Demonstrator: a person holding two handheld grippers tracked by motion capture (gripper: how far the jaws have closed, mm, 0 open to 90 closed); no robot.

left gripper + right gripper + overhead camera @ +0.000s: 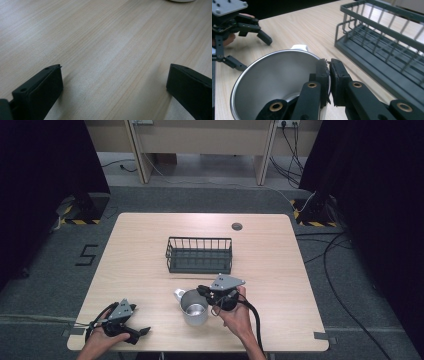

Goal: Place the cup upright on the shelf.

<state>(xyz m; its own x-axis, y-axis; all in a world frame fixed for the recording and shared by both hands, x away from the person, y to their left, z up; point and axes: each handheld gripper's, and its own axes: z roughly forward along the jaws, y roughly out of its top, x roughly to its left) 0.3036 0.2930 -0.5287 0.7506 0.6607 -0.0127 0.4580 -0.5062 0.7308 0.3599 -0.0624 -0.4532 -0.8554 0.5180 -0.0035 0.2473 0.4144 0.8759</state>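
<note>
A shiny steel cup [194,307] with a white handle [178,293] stands upright near the front edge of the table [140,240], mouth open upward and bare inside. Its handle points toward the far left. The right gripper [329,65] pinches its rim, one jaw inside the wall, one outside.

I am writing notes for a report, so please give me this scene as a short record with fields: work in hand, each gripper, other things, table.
work in hand: right gripper clamps the rim of the metal cup, one jaw inside, one outside
right gripper state: shut on the cup wall
left gripper: open, jaws wide apart over bare wood, nothing between them
cup: upright, white handle pointing away from the right gripper
wire rack: dark, beyond the cup, apart from it
table: light wood
</note>
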